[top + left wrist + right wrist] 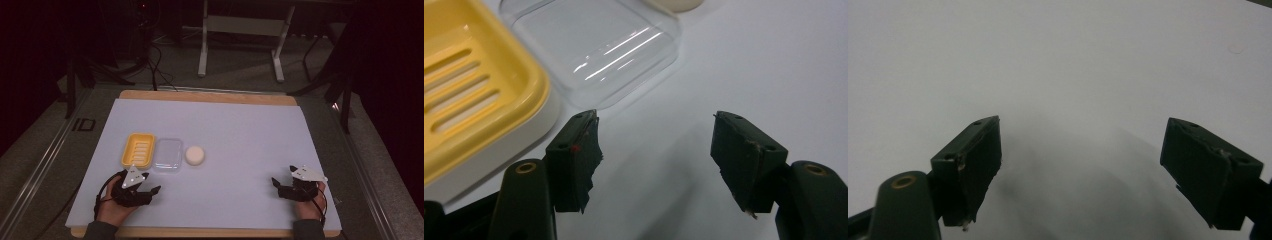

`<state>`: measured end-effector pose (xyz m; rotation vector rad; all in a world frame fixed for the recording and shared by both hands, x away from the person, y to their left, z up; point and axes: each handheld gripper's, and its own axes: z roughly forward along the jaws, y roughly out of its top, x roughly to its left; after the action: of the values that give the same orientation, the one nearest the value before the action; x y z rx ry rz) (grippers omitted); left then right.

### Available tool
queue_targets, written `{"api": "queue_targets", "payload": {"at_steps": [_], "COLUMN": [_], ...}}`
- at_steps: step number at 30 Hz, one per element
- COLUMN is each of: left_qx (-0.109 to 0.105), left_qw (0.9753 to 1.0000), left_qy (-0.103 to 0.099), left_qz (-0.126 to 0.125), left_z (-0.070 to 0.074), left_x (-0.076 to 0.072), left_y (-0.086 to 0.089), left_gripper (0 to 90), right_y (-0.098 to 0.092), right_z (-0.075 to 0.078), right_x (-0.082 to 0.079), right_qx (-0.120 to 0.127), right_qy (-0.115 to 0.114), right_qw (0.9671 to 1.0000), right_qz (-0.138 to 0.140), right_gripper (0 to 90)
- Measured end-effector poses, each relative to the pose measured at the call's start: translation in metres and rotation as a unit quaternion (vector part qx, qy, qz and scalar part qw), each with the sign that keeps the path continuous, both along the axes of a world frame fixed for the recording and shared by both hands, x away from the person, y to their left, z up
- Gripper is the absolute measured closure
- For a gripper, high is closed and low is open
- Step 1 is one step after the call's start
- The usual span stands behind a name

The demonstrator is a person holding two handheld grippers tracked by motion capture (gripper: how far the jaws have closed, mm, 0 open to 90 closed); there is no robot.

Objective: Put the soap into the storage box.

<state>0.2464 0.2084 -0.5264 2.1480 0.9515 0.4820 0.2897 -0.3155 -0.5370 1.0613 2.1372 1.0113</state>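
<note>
High view looks down on a pale blue mat (240, 150) covering a wooden table. Three things sit in a row on the left half of the mat: a yellow soap dish (138, 149) with a slotted floor, a clear plastic lid (168, 154) touching its right side, and a round cream bar of soap (194, 155) just beside the lid, apart from it.

At the near left edge, a person's hand holds the left gripper (150, 187), which rests just near of the dish and lid, pointing toward them. In the left gripper view its two black jaws stand wide apart with nothing between them; the lid (594, 50) and dish (469, 95) lie just beyond the jaw tips, untouched.

At the near right, well apart from the three things, the other hand holds the right gripper (280, 185). In the right gripper view its jaws are also spread wide and empty, with bare mat ahead.

Judging from this layout, the work appears to be at its very start: the soap lies outside the dish, the lid is off, and nothing has been gripped. Likely left to do are placing the soap in the dish and fitting the lid.
</note>
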Motion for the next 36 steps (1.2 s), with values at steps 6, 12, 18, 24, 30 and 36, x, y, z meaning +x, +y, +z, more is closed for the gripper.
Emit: {"api": "queue_targets", "payload": {"at_steps": [6,12,18,24,30,36], "left_qx": [0.021,0.029,0.042,0.06,0.071,0.074], "left_qw": [0.9994,0.9987,0.9977,0.9962,0.9946,0.9937], "left_qy": [0.001,-0.003,0.0,0.01,0.013,0.011], "left_qz": [-0.027,-0.042,-0.053,-0.063,-0.075,-0.084], "left_z": [0.01,0.019,0.024,0.029,0.035,0.037], "left_x": [0.01,0.018,0.029,0.038,0.047,0.055], "left_y": [-0.012,-0.021,-0.032,-0.041,-0.048,-0.059], "left_gripper": [35.3,34.9,34.7,34.8,36.0,35.4], "right_y": [-0.001,-0.001,-0.001,-0.001,-0.001,-0.001], "right_z": [0.0,0.0,0.0,0.0,0.0,0.0], "right_x": [0.0,0.0,0.0,0.0,-0.001,-0.001], "right_qx": [0.003,0.003,0.006,0.006,0.005,0.005], "right_qy": [-0.002,-0.002,-0.001,-0.002,-0.002,-0.002], "right_qw": [1.0,1.0,1.0,1.0,1.0,1.0], "right_qz": [-0.002,-0.001,-0.001,-0.002,-0.002,-0.003], "right_gripper": [16.6,16.6,16.6,16.6,16.7,16.6]}}
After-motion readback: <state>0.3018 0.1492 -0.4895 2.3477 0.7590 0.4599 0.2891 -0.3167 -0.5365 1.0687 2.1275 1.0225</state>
